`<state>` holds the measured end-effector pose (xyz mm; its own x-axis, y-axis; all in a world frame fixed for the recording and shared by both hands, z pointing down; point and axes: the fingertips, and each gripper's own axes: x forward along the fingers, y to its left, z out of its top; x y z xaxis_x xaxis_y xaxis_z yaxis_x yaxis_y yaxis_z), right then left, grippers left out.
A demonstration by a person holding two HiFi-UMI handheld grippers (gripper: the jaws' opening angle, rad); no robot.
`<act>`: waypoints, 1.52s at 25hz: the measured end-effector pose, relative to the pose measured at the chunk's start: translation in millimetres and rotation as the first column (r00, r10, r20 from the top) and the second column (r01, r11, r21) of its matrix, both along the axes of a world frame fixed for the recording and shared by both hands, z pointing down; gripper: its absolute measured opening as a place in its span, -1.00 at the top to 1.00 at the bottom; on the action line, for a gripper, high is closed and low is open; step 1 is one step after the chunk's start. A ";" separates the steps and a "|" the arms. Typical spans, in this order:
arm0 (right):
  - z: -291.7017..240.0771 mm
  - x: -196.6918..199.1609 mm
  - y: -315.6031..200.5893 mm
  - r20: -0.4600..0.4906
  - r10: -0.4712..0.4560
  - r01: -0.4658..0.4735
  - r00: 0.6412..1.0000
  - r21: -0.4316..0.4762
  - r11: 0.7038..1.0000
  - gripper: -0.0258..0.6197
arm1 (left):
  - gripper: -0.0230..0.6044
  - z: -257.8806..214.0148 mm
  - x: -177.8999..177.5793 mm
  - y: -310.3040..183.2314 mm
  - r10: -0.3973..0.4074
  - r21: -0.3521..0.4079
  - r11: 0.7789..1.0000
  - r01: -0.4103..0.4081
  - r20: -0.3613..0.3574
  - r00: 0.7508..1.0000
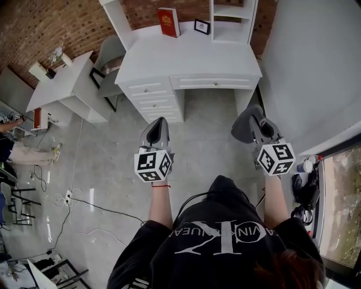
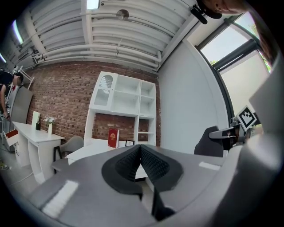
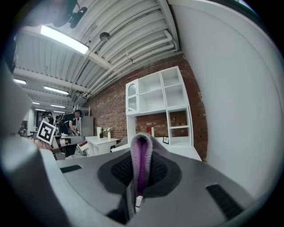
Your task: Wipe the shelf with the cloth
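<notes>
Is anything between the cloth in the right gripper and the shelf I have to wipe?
Only open floor lies between the cloth and the desk. The shelf stands at the back of the desk top, so the reach goes over it; a red book and a small frame stand there.

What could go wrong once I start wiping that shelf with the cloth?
The cloth is only pinched as a narrow fold in the right gripper, so dragging could pull it loose. The red book and small frame stand upright beside the shelf; a wide sweep might topple them.
</notes>
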<state>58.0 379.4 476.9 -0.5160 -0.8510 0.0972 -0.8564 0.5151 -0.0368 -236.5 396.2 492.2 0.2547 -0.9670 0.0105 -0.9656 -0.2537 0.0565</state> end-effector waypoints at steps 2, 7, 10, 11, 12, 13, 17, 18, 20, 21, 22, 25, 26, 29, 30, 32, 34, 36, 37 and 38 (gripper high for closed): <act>1.4 1.6 -11.5 -0.003 0.003 -0.003 1.000 -0.002 1.000 0.83 | 0.89 1.7 5.0 -13.0 0.015 -0.003 1.000 -0.015 0.004 1.000; 7.9 2.5 -52.3 0.001 0.000 0.000 1.000 -0.012 1.000 0.83 | 0.89 6.6 9.7 -52.6 0.031 -0.014 0.999 -0.031 -0.011 0.999; 11.4 1.1 -84.5 0.008 -0.003 0.003 1.000 -0.013 1.000 0.83 | 0.89 6.5 5.9 -83.2 0.029 -0.014 0.999 -0.030 -0.041 0.999; 12.5 0.4 -95.8 0.010 -0.002 0.003 1.000 -0.014 1.000 0.83 | 0.89 6.3 4.9 -93.9 0.029 -0.016 0.999 -0.029 -0.040 0.999; 13.2 -0.3 -107.4 0.012 -0.002 0.002 1.000 -0.016 1.000 0.83 | 0.89 5.9 4.3 -105.1 0.029 -0.018 0.999 -0.030 -0.036 0.999; 13.2 -1.0 -119.5 0.013 -0.002 0.003 1.000 -0.018 1.000 0.83 | 0.89 5.1 4.0 -116.9 0.030 -0.019 0.999 -0.031 -0.033 0.999; 14.1 -3.9 -171.2 0.011 -0.020 0.020 1.000 -0.031 0.999 0.83 | 0.89 0.9 6.0 -167.3 0.027 -0.019 0.999 -0.028 -0.035 0.999; 14.6 -4.3 -184.2 0.010 -0.024 0.025 1.000 -0.034 0.999 0.83 | 0.89 0.1 7.6 -179.6 0.029 -0.020 0.999 -0.030 -0.032 0.999; 14.6 -4.6 -208.7 0.011 -0.032 0.032 0.999 -0.038 0.999 0.83 | 0.89 -2.1 10.6 -203.0 0.035 -0.022 0.999 -0.036 -0.019 0.999; 14.1 -4.4 -220.7 0.013 -0.034 0.034 0.999 -0.038 0.999 0.83 | 0.89 -3.2 11.8 -214.5 0.037 -0.021 0.999 -0.037 -0.014 0.999; 13.6 -4.2 -232.7 0.016 -0.035 0.036 0.999 -0.037 0.999 0.83 | 0.89 -4.4 12.6 -225.7 0.037 -0.020 0.999 -0.037 -0.012 0.999; 13.6 -5.8 -266.4 0.023 -0.045 0.046 0.999 -0.037 0.998 0.83 | 0.89 -6.9 12.8 -258.2 0.032 -0.018 0.999 -0.032 -0.006 0.999; 13.5 -6.3 -276.3 0.023 -0.049 0.050 0.999 -0.037 0.998 0.83 | 0.89 -8.1 12.7 -268.7 0.030 -0.016 0.999 -0.031 -0.006 1.000; 11.0 -5.9 -303.8 0.023 -0.060 0.060 0.998 -0.030 0.998 0.83 | 0.89 -12.8 14.8 -297.7 0.027 -0.007 1.000 -0.027 -0.011 1.000; 10.1 -5.5 -312.0 0.025 -0.064 0.064 0.998 -0.026 0.998 0.83 | 0.89 -14.1 16.0 -306.1 0.027 -0.003 1.000 -0.027 -0.011 1.000; 8.1 -4.2 -326.9 0.030 -0.073 0.074 0.997 -0.018 0.997 0.83 | 0.89 -16.3 19.3 -321.1 0.026 0.004 1.000 -0.026 -0.013 1.000; 4.9 -2.4 -339.7 0.035 -0.082 0.082 0.996 -0.012 0.997 0.83 | 0.89 -18.8 22.9 -334.3 0.028 0.007 1.000 -0.028 -0.017 0.999; 0.8 -1.3 -351.0 0.042 -0.087 0.087 0.995 -0.007 0.996 0.83 | 0.89 -21.4 25.3 -345.6 0.029 0.006 1.000 -0.029 -0.020 0.999; -0.7 -1.1 -356.5 0.045 -0.089 0.089 0.995 -0.005 0.996 0.83 | 0.89 -22.7 25.7 -350.8 0.028 0.006 1.000 -0.028 -0.022 0.999; -2.0 -1.3 -362.0 0.047 -0.091 0.091 0.995 -0.003 0.996 0.83 | 0.89 -24.2 25.6 -356.0 0.026 0.007 1.000 -0.026 -0.024 0.999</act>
